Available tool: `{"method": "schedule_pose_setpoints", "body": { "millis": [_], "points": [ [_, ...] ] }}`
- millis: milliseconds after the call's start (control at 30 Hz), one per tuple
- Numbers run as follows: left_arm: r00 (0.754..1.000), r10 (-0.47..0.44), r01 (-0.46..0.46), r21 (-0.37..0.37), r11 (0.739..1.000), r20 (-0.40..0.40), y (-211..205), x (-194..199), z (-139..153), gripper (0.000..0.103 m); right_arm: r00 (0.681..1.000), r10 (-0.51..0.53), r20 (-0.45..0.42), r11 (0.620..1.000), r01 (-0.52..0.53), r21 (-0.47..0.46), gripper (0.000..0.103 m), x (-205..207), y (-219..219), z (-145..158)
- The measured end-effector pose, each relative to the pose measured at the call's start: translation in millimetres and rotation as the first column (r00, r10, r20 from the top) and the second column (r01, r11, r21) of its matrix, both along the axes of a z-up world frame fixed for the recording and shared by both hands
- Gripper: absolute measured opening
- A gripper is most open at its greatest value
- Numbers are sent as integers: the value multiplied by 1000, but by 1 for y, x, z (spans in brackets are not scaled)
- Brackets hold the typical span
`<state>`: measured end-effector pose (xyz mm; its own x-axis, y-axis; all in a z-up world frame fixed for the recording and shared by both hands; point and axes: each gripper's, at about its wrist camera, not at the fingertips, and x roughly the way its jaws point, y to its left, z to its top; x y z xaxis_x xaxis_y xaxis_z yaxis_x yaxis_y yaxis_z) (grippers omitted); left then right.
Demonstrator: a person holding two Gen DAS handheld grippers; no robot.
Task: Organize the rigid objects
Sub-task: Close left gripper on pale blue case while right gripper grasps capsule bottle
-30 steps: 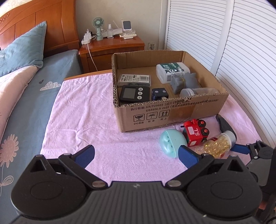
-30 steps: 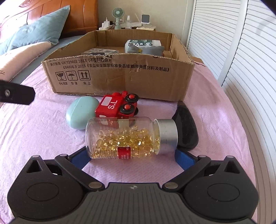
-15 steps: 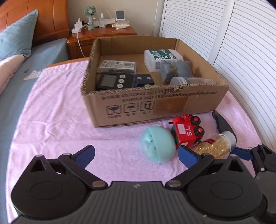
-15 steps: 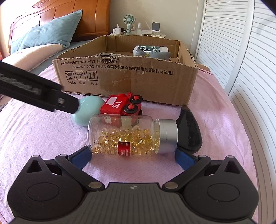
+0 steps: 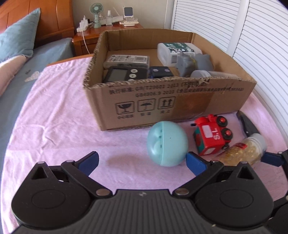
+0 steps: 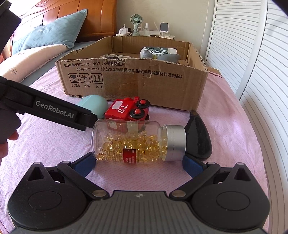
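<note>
Capsule bottle lies on its side on the pink cloth, between the spread jaws of the right gripper, not yet clamped. Left gripper likewise open, nearing the teal egg-shaped case. Risk: round glass rolling against the toy train as the jaws close

We are in a home bedroom: a wooden headboard rises behind a blue pillow on the bed, and a pink cloth covers the surface in front of us. Beside the bed we see a wooden nightstand carrying a small green fan, a white power strip and other small devices. White slatted doors run along the right side, as on a wardrobe.
</note>
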<state>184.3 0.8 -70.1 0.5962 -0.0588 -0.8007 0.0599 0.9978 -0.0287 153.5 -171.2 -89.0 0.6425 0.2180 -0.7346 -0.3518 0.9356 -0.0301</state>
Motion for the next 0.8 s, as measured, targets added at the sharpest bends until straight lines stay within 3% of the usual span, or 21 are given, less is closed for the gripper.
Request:
{"method": "schedule_pose_setpoints", "body": {
  "millis": [100, 333, 567, 667, 800],
  "points": [
    [1000, 3, -2, 30, 1000, -11, 3, 1, -3, 102, 1000, 0, 0, 1000, 0, 0, 103, 0, 0, 0],
    [997, -71, 71, 11, 997, 23, -4, 5, -7, 98, 1000, 0, 1, 1000, 0, 0, 103, 0, 0, 0],
    [986, -145, 145, 10, 989, 85, -12, 6, -3, 62, 1000, 0, 1, 1000, 0, 1, 103, 0, 0, 0],
    [983, -159, 159, 10, 987, 93, -16, 6, -2, 52, 1000, -1, 1, 1000, 1, 0, 103, 0, 0, 0],
    [985, -153, 153, 4, 988, 79, -13, 1, -1, 52, 1000, -5, 2, 1000, 5, 0, 103, 0, 0, 0]
  ]
}}
